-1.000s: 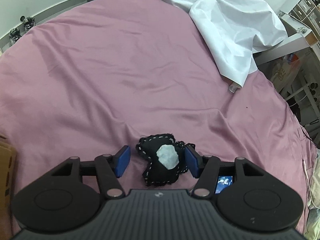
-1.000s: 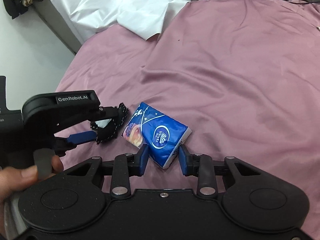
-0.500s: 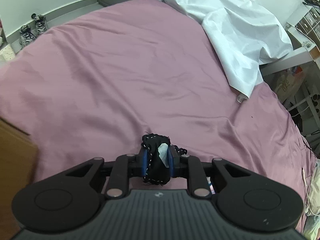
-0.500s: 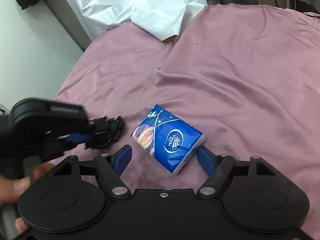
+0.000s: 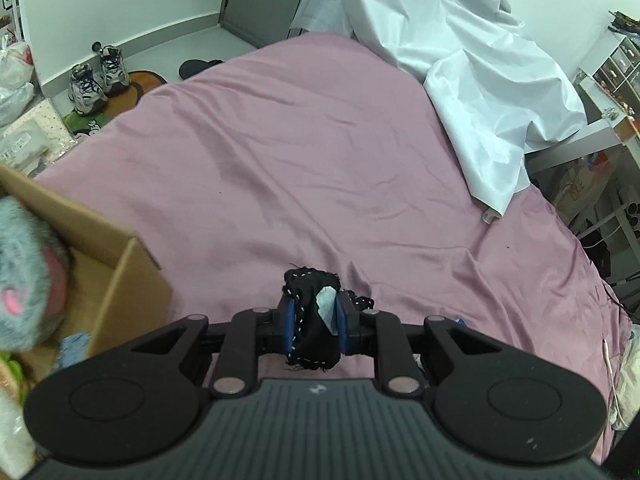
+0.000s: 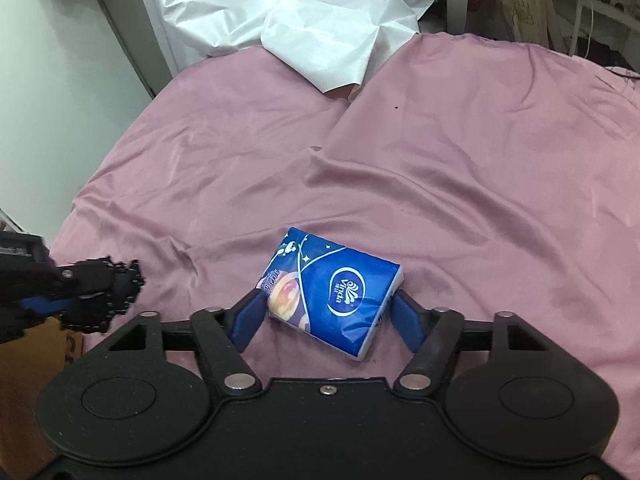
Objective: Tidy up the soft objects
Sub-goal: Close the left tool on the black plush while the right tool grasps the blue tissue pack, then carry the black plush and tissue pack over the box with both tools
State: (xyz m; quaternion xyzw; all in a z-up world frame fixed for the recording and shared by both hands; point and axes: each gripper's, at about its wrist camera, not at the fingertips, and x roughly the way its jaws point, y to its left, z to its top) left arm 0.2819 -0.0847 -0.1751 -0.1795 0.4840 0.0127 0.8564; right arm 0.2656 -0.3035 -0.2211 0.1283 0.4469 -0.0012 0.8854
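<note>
- The left gripper [image 5: 313, 320] is clamping a black cloth toy [image 5: 312, 312], lifted above the pink bed [image 5: 280, 160]; the cardboard box [image 5: 120, 264] is lying at lower left.
- The right gripper [image 6: 326, 312], its fingers just closing, is straddling the blue tissue pack [image 6: 332, 292] at lower centre, long axis slanting across them; contact I cannot tell.

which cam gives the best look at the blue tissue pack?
Right wrist view. The blue plastic-wrapped tissue pack lies whole and in focus on the pink bedsheet, between the right tongs' blue pads, its printed top facing the camera. The left wrist view shows at most a blue sliver behind its own tongs, too little to identify.
</note>
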